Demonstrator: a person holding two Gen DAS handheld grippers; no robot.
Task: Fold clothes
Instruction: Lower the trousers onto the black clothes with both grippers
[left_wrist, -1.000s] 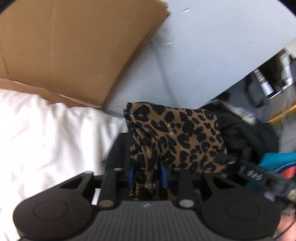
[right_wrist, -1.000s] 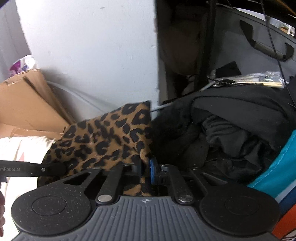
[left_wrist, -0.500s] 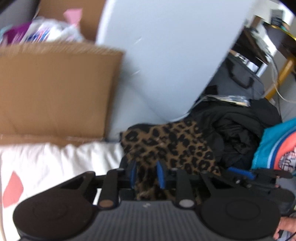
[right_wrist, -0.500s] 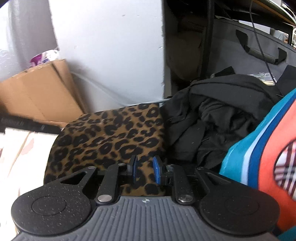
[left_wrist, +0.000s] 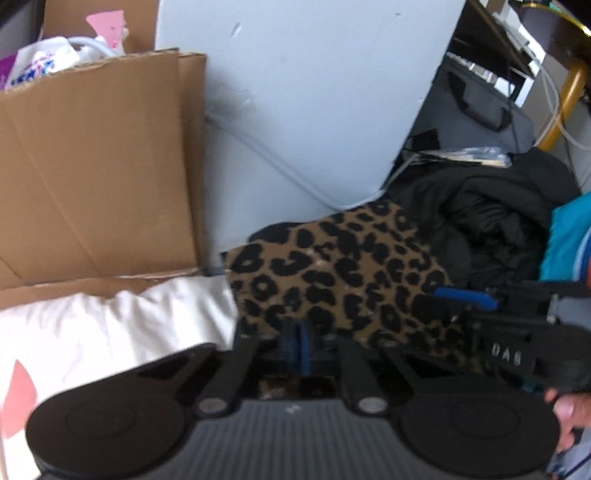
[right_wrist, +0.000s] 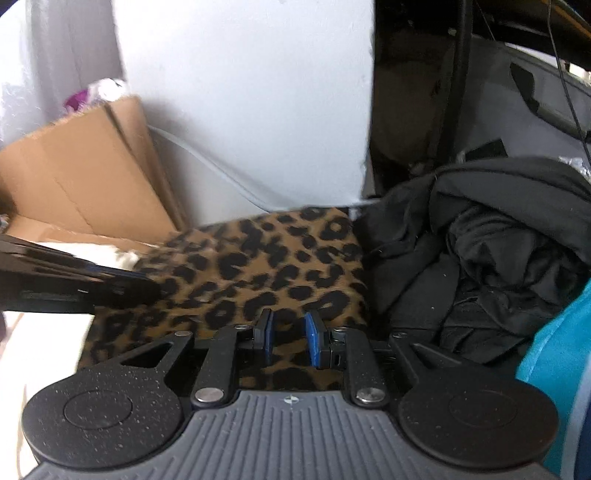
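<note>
A folded leopard-print cloth (left_wrist: 332, 273) lies flat between white bedding and a heap of black clothes. My left gripper (left_wrist: 299, 347) sits at its near edge with the blue pads pressed together; no fabric shows between them. In the right wrist view the same cloth (right_wrist: 266, 266) spreads out ahead of my right gripper (right_wrist: 289, 338). Its pads stand apart just above the cloth without pressing it. The right gripper (left_wrist: 456, 306) also reaches in from the right in the left wrist view. The left gripper (right_wrist: 144, 284) enters the right wrist view from the left, blurred.
White bedding (left_wrist: 110, 328) with pink patches lies on the left. A cardboard box (left_wrist: 96, 166) leans on a pale wall panel (left_wrist: 295, 92). Black clothes (right_wrist: 480, 258) and a teal garment (left_wrist: 565, 240) are piled on the right. Fingers of a hand (left_wrist: 565, 410) show at the lower right.
The cloth, lifted and bunched in both grippers a second ago, now lies flat. The left pads have come together, and the right pads have parted and let the cloth go.
</note>
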